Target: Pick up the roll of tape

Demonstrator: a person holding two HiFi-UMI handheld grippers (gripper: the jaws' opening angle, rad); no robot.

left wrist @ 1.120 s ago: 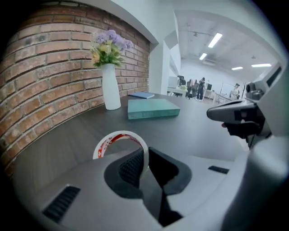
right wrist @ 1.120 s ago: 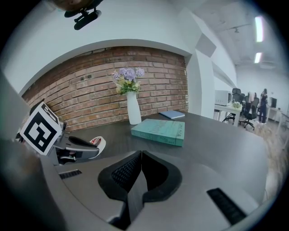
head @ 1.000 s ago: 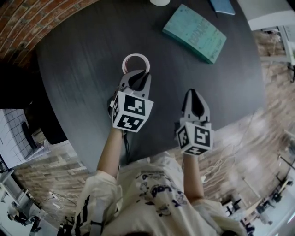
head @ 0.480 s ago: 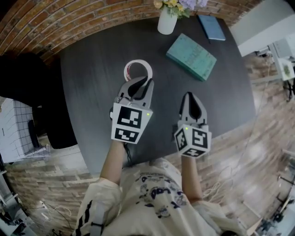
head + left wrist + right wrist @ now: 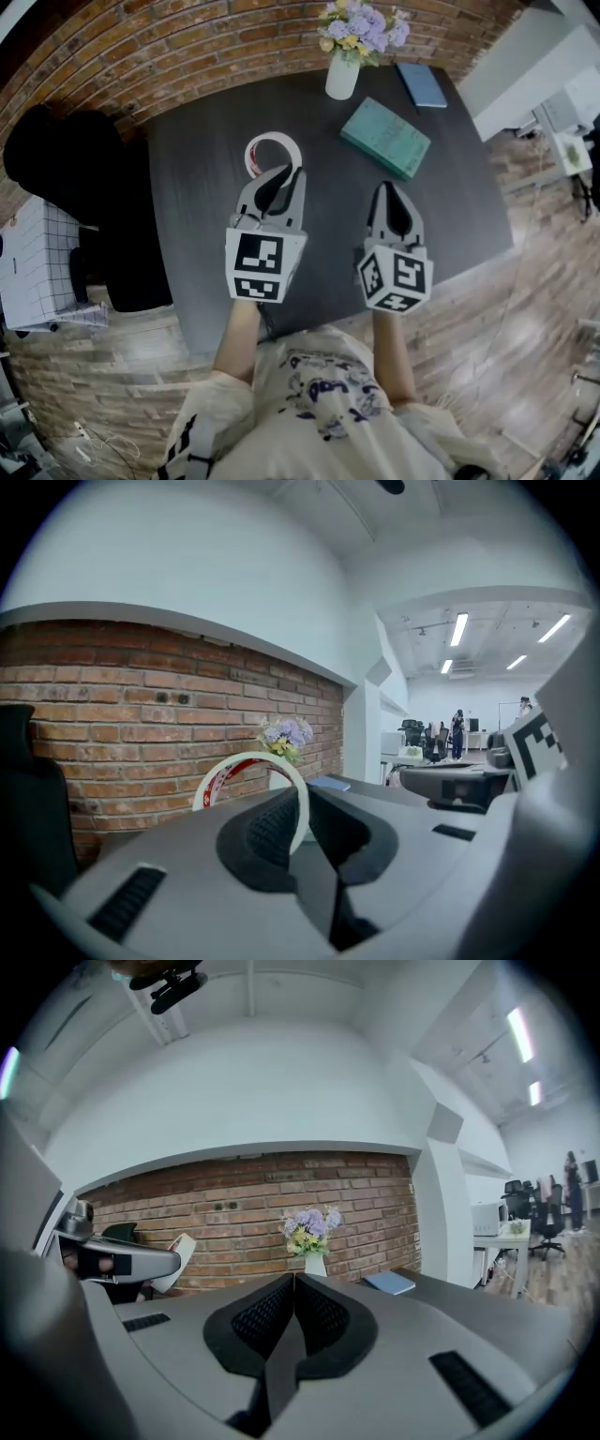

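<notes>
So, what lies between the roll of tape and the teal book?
Nothing. In the head view only bare dark table shows between the roll of tape, gripped in the left claw, and the teal book.

**Open tabletop near and left, clutter far right**

The dark table (image 5: 197, 216) is bare along its left and near parts. The left gripper (image 5: 284, 175) and right gripper (image 5: 390, 189) hang side by side above it, with a gap between them. A teal book (image 5: 386, 138), a vase of flowers (image 5: 342, 73) and a blue notebook (image 5: 421, 84) crowd the far right. The brick wall (image 5: 187, 47) closes the far side, and a black chair (image 5: 66, 155) blocks the left edge.
</notes>
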